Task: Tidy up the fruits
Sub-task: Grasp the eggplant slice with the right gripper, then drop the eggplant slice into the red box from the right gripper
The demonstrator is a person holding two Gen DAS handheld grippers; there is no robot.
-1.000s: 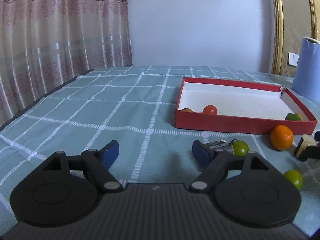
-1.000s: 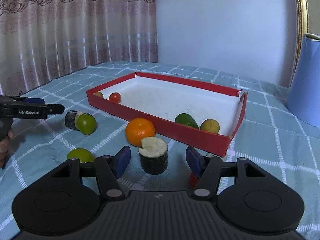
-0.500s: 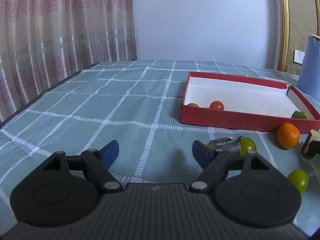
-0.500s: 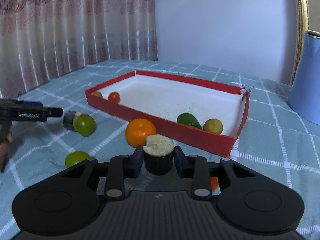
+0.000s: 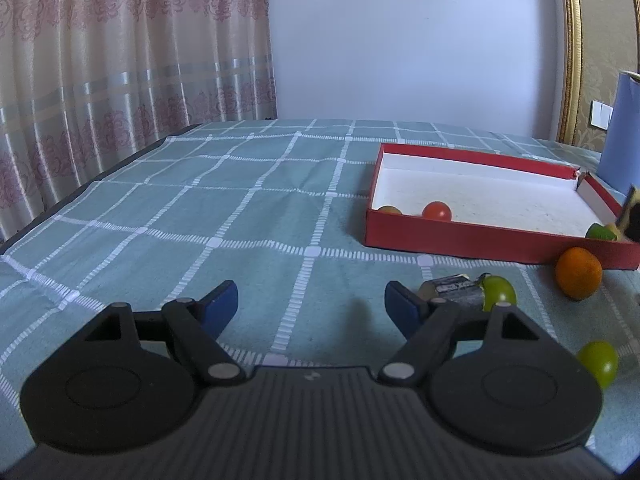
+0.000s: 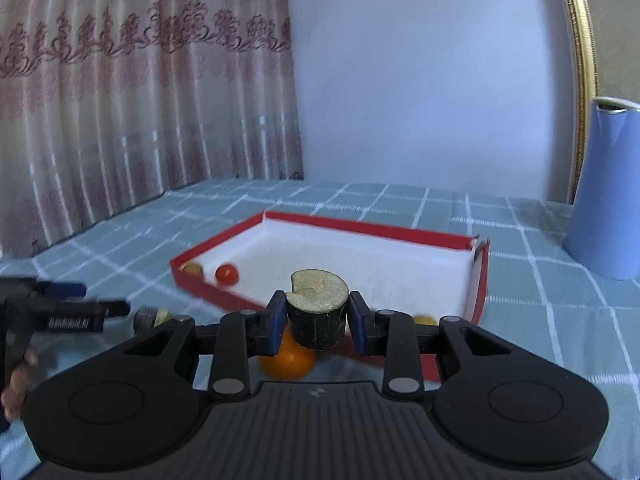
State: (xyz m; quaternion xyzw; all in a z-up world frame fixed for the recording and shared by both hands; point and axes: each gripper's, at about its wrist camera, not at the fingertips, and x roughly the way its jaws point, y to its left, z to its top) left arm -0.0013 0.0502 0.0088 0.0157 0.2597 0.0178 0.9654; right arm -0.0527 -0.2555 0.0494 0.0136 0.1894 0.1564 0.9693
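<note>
My right gripper (image 6: 317,316) is shut on a dark cylindrical fruit chunk (image 6: 317,312) with a pale cut top, held in the air in front of the red tray (image 6: 482,276). An orange (image 6: 286,358) lies below it on the cloth. The tray holds a red tomato (image 6: 227,274) and a small yellowish fruit (image 6: 192,269). My left gripper (image 5: 312,306) is open and empty, low over the cloth. To its right lie another dark chunk (image 5: 450,290), a green fruit (image 5: 498,294), the orange (image 5: 578,274) and a second green fruit (image 5: 598,362).
A blue jug (image 6: 608,188) stands at the right beyond the tray. Curtains hang along the table's left edge (image 5: 100,176). The checked cloth (image 5: 240,220) covers the table. The tray (image 5: 480,236) also holds a green fruit (image 5: 600,232) at its right corner.
My right gripper closed on the dark chunk and lifted it off the cloth toward the tray. My left gripper stayed open and shifted slightly back.
</note>
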